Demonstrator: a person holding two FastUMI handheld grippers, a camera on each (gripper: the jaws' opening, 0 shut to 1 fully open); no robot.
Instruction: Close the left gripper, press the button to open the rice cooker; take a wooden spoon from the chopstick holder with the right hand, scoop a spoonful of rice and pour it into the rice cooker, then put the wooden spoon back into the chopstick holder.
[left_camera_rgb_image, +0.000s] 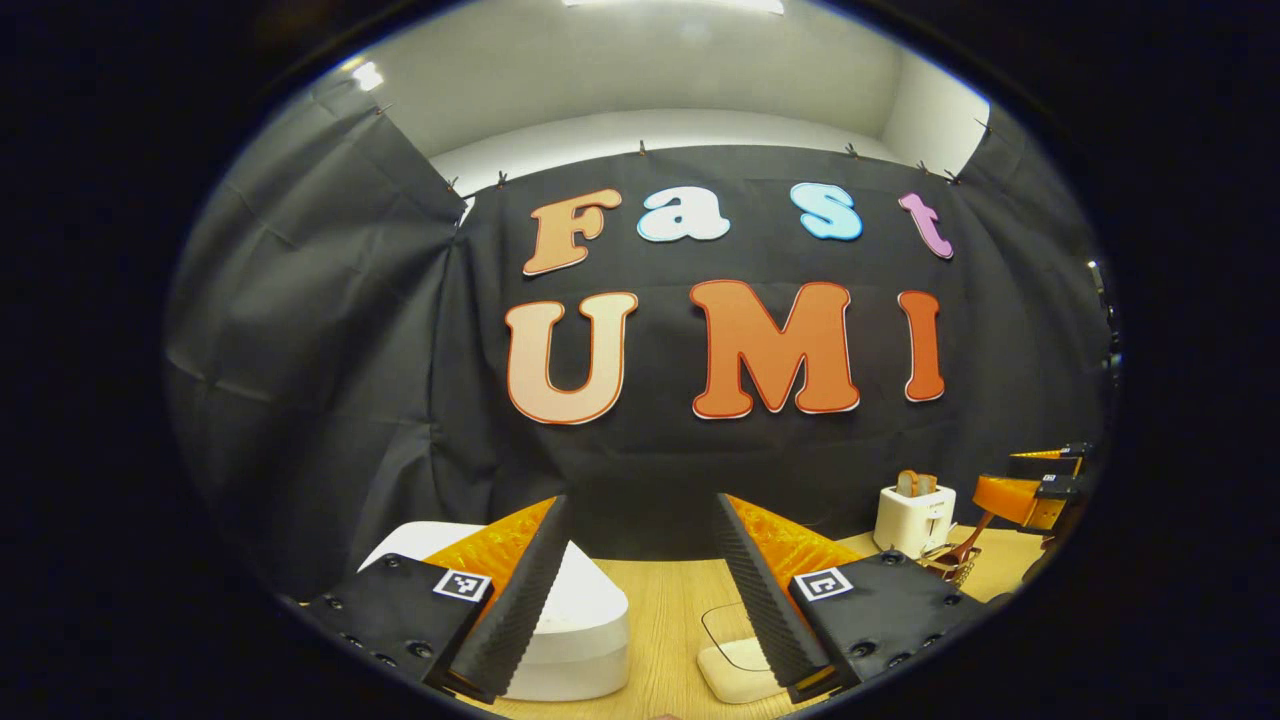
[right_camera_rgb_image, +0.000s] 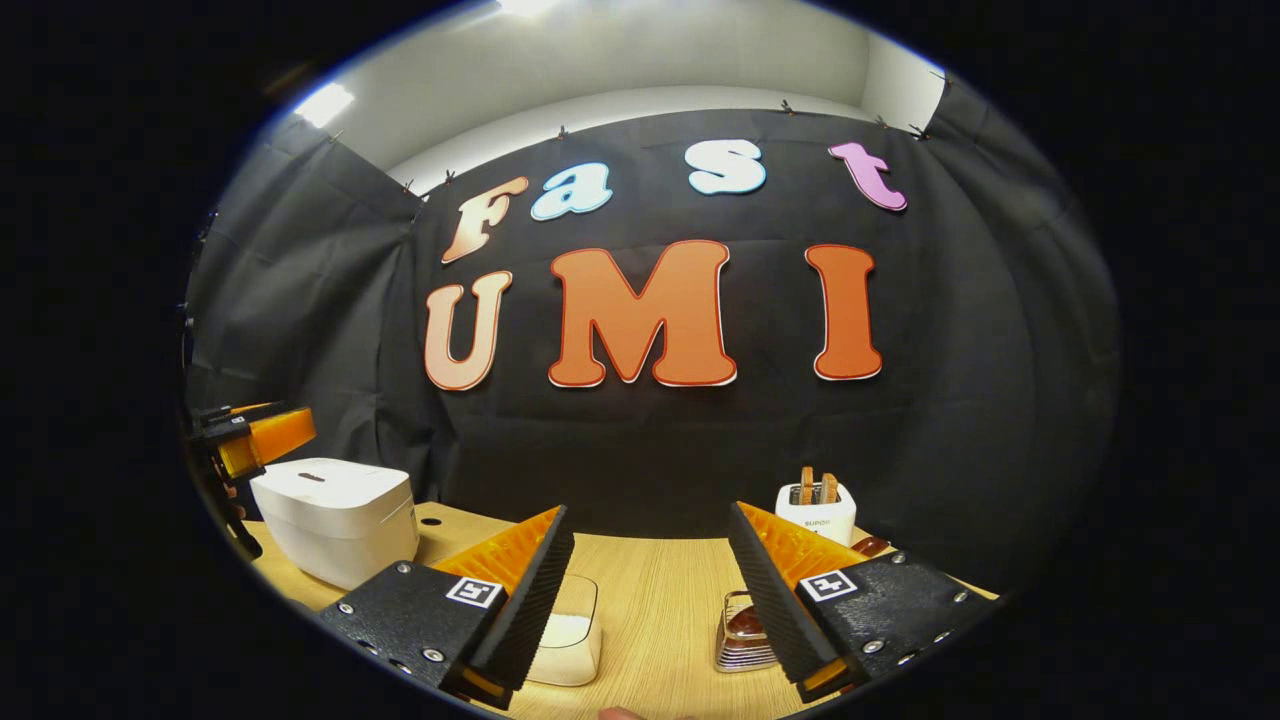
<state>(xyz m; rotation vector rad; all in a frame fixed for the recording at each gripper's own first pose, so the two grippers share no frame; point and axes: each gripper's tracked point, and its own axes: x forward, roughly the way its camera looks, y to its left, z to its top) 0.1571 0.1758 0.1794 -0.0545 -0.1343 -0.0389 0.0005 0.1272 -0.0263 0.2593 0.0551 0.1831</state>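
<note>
The left gripper (left_camera_rgb_image: 640, 590) hangs above the wooden surface (left_camera_rgb_image: 670, 610) with its two fingers (left_camera_rgb_image: 515, 600) apart and nothing between them. Just behind its left finger sits the white rice cooker (left_camera_rgb_image: 580, 630), with the lid down. Near its right finger lies a shallow clear container (left_camera_rgb_image: 735, 655), low on the surface. Farther to the right stands a white toaster (left_camera_rgb_image: 915, 518) with slices of bread in its slots, and beside it a wire chopstick holder (left_camera_rgb_image: 955, 560) with a brown wooden spoon (left_camera_rgb_image: 972, 540) leaning in it. The right gripper (right_camera_rgb_image: 648, 590) also has its fingers (right_camera_rgb_image: 525, 600) spread, holding nothing. Under its left finger is the clear container of rice (right_camera_rgb_image: 570, 630) (white grains lie on the bottom), and just beside its right finger is the chopstick holder (right_camera_rgb_image: 745, 635), partly hidden. In the right gripper view the rice cooker (right_camera_rgb_image: 335, 520) stands well to the left, closed, with the left gripper (right_camera_rgb_image: 250, 440) hovering by its far edge, and the toaster (right_camera_rgb_image: 817, 510) stands at the back near the black cloth wall (right_camera_rgb_image: 650, 440).
</note>
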